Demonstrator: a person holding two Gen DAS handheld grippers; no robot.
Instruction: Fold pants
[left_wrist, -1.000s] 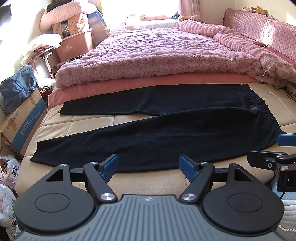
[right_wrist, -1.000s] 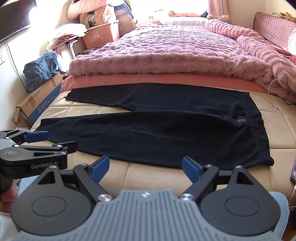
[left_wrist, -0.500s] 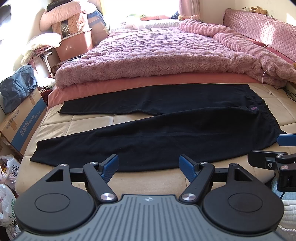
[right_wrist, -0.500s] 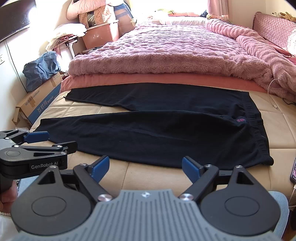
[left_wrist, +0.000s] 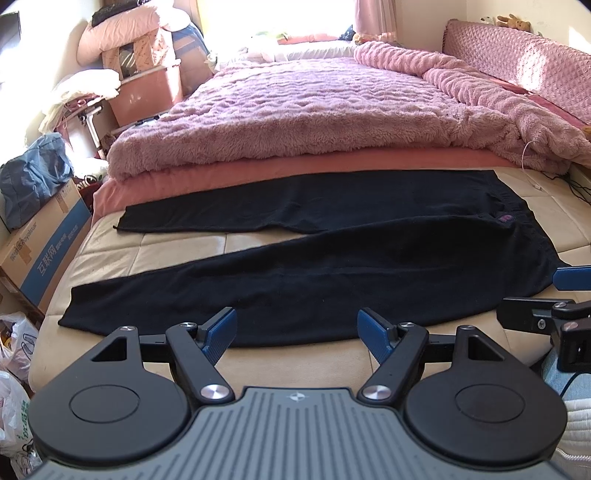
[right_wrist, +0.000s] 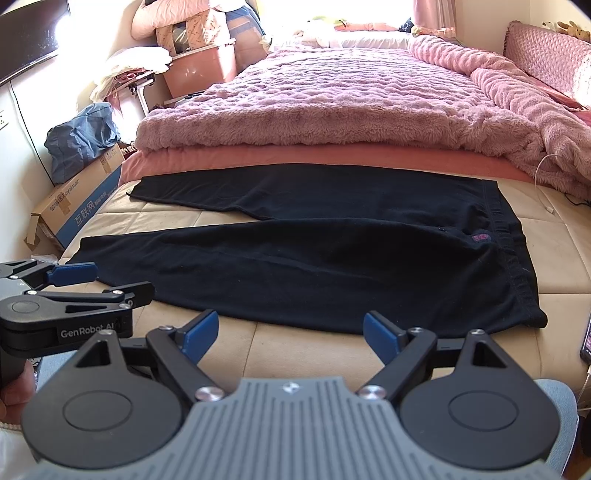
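Black pants lie flat and unfolded across the near part of the bed, waistband to the right, both legs spread apart in a V toward the left.

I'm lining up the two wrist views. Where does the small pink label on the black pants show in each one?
Left wrist: the label sits right of centre, at mid-height, near the waistband of the pants.
Right wrist: the label is again right of centre, at mid-height, just inside the waistband.
Shared landmark: the blue-and-brown cardboard box at the left edge of both views.
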